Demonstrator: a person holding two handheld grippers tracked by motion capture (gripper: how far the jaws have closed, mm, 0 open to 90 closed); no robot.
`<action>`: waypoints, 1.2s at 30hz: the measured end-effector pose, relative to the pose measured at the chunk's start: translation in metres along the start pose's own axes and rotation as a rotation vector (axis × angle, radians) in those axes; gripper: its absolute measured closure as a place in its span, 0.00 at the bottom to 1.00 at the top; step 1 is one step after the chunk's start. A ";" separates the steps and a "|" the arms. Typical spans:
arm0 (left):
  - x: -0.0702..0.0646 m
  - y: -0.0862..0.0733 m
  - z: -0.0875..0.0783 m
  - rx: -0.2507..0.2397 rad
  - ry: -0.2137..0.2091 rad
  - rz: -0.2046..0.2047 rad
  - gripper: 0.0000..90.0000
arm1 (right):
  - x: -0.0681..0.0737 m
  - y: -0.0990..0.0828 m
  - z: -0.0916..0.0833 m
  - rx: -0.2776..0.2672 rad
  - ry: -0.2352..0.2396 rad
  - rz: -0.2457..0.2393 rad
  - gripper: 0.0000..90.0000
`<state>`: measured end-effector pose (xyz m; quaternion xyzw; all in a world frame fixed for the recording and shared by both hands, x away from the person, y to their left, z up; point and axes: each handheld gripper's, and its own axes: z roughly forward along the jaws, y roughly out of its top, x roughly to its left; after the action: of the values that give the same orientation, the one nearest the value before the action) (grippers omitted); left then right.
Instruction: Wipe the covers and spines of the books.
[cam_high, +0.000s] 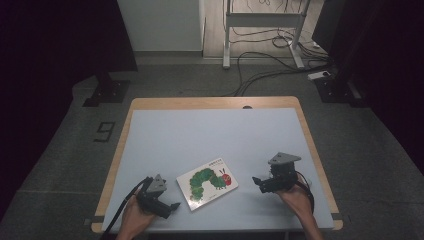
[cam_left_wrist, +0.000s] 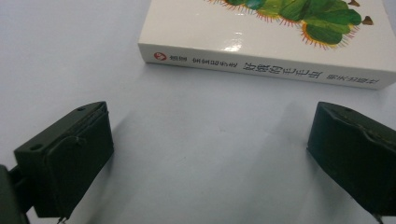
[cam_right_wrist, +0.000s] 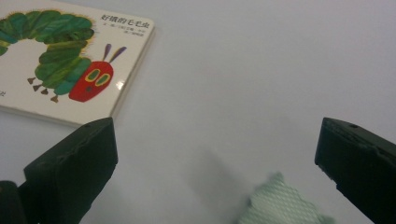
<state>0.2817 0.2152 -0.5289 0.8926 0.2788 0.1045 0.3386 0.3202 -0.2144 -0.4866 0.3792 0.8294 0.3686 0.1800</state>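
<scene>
A white board book (cam_high: 207, 183) with a green caterpillar on its cover lies flat on the pale table top (cam_high: 210, 135), near the front edge. My left gripper (cam_high: 172, 206) rests just left of the book, held in a hand. In the left gripper view it (cam_left_wrist: 210, 154) stands open, nothing between the jaws, with the book's spine (cam_left_wrist: 266, 70) a short way ahead. My right gripper (cam_high: 257, 182) is to the right of the book, apart from it. In the right gripper view it (cam_right_wrist: 215, 163) is open and empty, with the book's cover (cam_right_wrist: 60, 60) ahead to the left.
A wooden rim (cam_high: 315, 150) borders the table top. A pale green meshed patch (cam_right_wrist: 280, 205) shows low between the right jaws; I cannot tell what it is. Beyond the table are floor cables (cam_high: 260, 65), a white desk frame (cam_high: 262, 20) and black stand bases (cam_high: 107, 92).
</scene>
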 end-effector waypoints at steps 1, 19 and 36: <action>-0.001 0.001 0.001 0.001 -0.001 0.002 0.00 | 0.002 0.002 0.003 0.003 0.006 -0.006 0.00; -0.009 0.018 0.016 0.006 -0.063 0.072 0.00 | 0.034 0.024 0.047 0.023 0.116 -0.059 0.02; -0.011 0.019 0.017 0.003 -0.076 0.079 0.00 | 0.054 0.034 0.094 0.076 0.266 -0.046 0.04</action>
<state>0.2872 0.1877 -0.5294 0.9068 0.2303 0.0833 0.3430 0.3565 -0.1131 -0.5248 0.3146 0.8676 0.3799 0.0626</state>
